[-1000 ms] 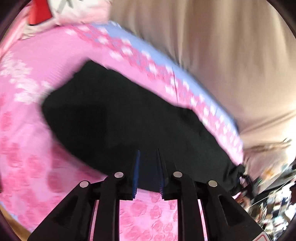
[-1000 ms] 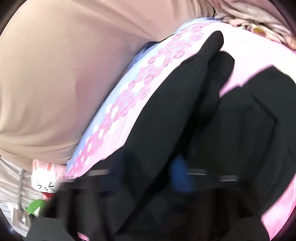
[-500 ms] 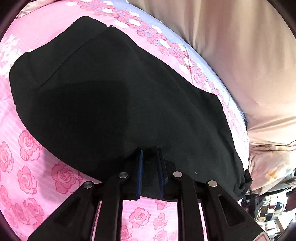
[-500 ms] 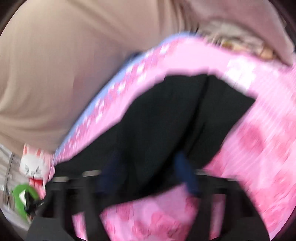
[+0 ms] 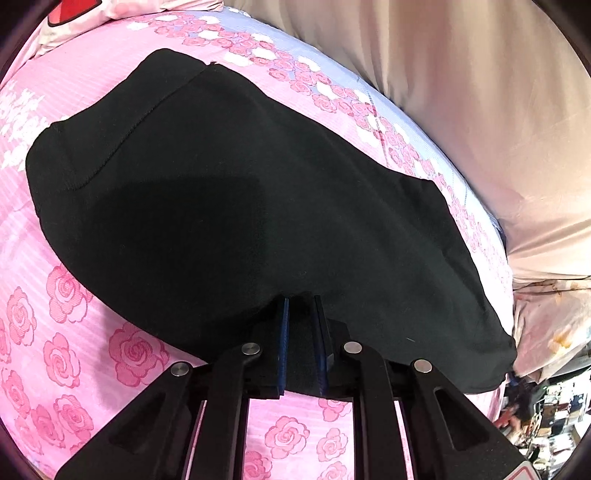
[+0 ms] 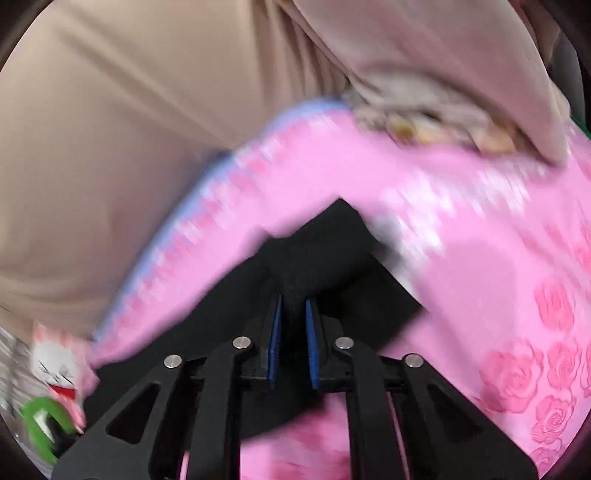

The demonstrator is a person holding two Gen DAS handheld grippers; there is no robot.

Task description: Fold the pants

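The black pants [image 5: 236, 192] lie folded and spread flat on the pink rose-print bed sheet [image 5: 66, 295]. My left gripper [image 5: 301, 301] is shut on the near edge of the pants, black cloth pinched between its blue pads. In the right wrist view the pants [image 6: 325, 254] form a dark peak on the sheet, and my right gripper [image 6: 293, 306] is shut on a bunched fold of them. That view is blurred by motion.
A beige curtain or cover [image 5: 461, 92] hangs along the far edge of the bed. A pillow with a red mark [image 5: 74, 11] lies at the top left. A white rabbit toy [image 6: 55, 365] and something green [image 6: 40, 417] sit off the bed edge.
The left view has pulled back slightly and the pants lie flatter and more spread out. The right gripper has swung across the bed with its fold; less of the pants shows there.
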